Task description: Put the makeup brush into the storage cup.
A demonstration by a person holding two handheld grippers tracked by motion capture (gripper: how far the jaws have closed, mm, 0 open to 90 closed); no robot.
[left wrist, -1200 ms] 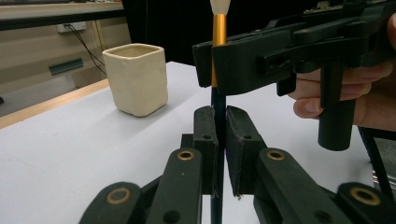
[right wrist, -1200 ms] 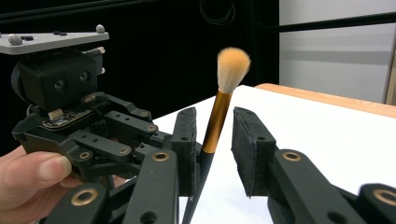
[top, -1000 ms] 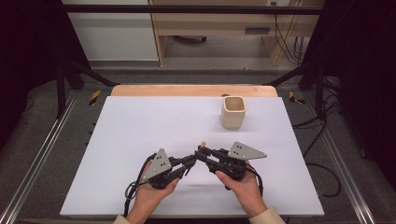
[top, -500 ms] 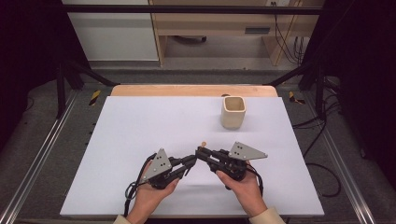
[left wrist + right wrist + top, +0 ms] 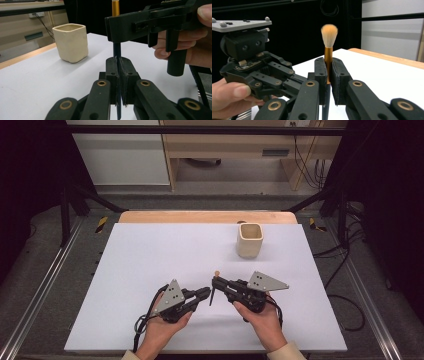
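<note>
A small brush with a dark handle, a gold ferrule and pale orange bristles stands nearly upright above the white table top. Both grippers hold it near the front middle. My left gripper is shut on the dark handle, low down. My right gripper is shut on it higher up, at the ferrule; its jaws have just been closing with the brush between them. In the left gripper view my left gripper sits just below the right one's jaws. The right gripper has the bristles rising above its pads.
A cream square cup stands upright at the back right of the table, also seen as the cup ahead of the left gripper. A wooden strip borders the far edge. Metal rails run along both sides.
</note>
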